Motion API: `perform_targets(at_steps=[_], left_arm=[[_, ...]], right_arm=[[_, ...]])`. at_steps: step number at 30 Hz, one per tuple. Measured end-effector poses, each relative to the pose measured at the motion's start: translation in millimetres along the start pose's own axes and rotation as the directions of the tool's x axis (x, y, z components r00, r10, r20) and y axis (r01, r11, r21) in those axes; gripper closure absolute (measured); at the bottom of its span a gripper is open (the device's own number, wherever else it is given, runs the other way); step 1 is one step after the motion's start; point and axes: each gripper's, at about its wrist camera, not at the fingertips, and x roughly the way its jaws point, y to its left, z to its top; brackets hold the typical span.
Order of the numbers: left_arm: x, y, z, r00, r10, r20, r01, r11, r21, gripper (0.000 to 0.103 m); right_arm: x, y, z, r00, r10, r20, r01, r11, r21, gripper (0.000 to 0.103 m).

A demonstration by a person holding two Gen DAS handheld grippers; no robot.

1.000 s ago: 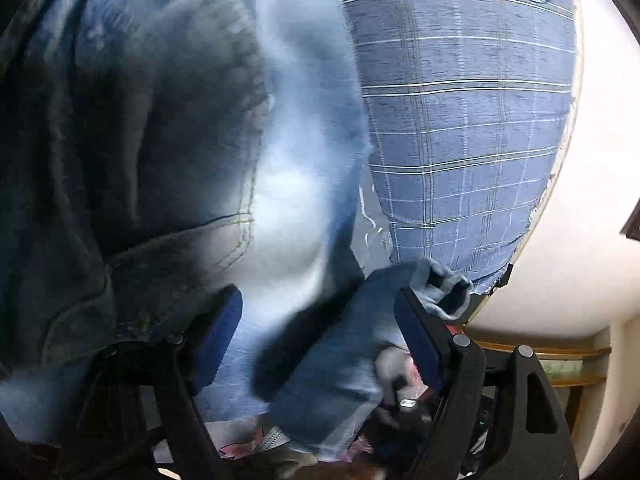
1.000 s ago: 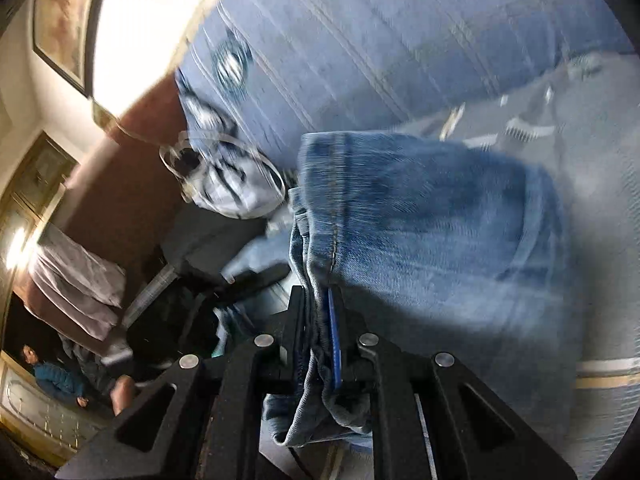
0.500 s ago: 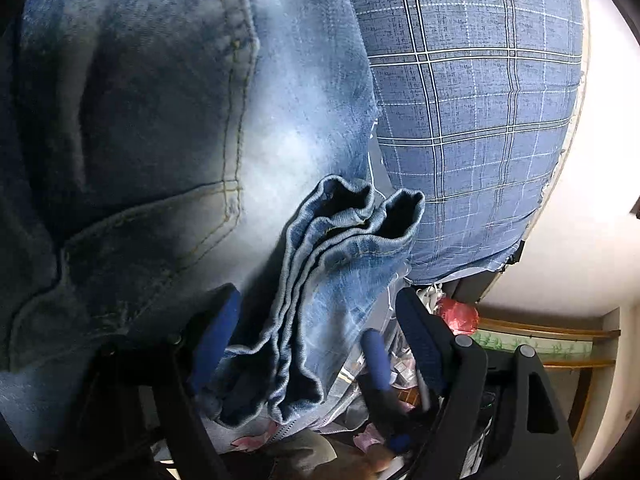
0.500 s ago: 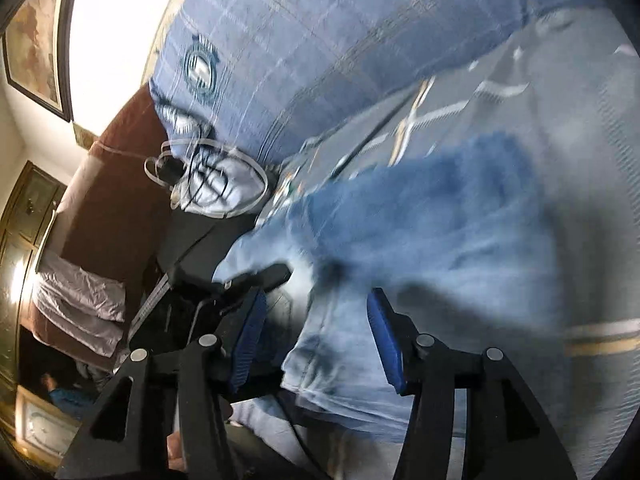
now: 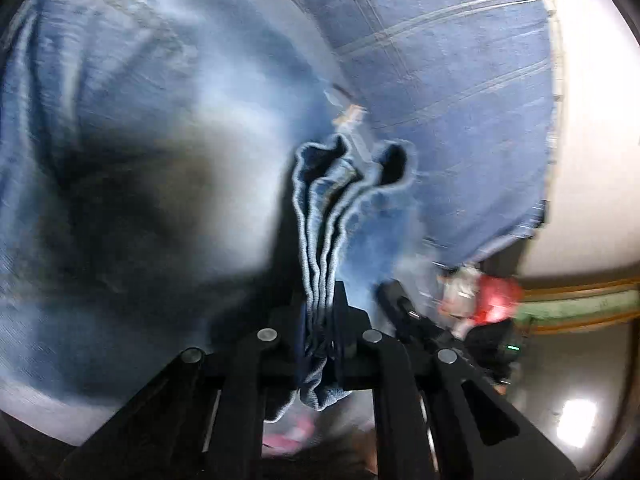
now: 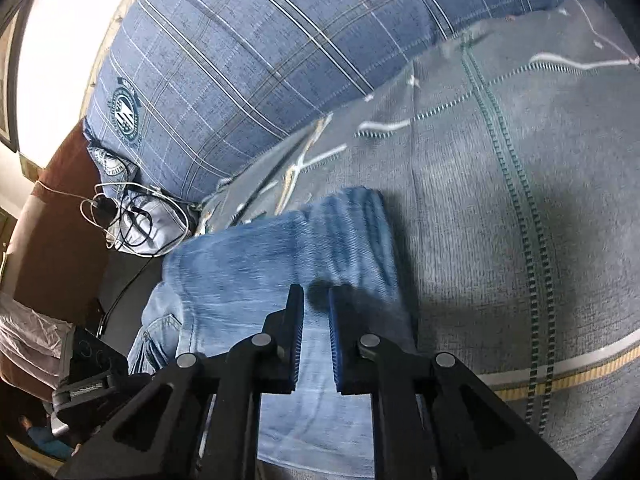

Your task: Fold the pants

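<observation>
The blue jeans (image 6: 280, 256) lie folded on the grey bedspread (image 6: 540, 200). In the left wrist view the jeans (image 5: 140, 120) fill the left half, blurred. My left gripper (image 5: 320, 300) is shut on a stack of layered denim hems (image 5: 320, 220) that stand up between its fingers. My right gripper (image 6: 316, 300) hovers just above the folded jeans with its jaws nearly together and nothing between them.
A blue plaid pillow (image 6: 260, 60) lies beyond the jeans, and also shows in the left wrist view (image 5: 460, 100). A tangle of white and black cables (image 6: 132, 216) lies at the bed's left edge. A red object (image 5: 496, 296) and shelving sit off the bed.
My left gripper has closed on the layered hems it was open around. My right gripper let go of the jeans, lifted clear and narrowed its jaws; the jeans now lie on the bed.
</observation>
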Motion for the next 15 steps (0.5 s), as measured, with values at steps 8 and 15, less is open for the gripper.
perform_targets(at_steps=[8, 15], left_arm=[[7.0, 4.3, -4.7, 1.0, 0.017, -0.001, -0.017, 1.0, 0.013, 0.089], [-14.5, -9.5, -13.0, 0.995, 0.071, 0.064, -0.076, 0.993, 0.094, 0.044]], right_arm=[[14.8, 11.4, -5.0, 0.988, -0.156, -0.001, 0.155, 0.985, -0.082, 0.088], [-1.0, 25.4, -5.8, 0.993, -0.096, 0.062, 0.104, 0.984, -0.141, 0.052]])
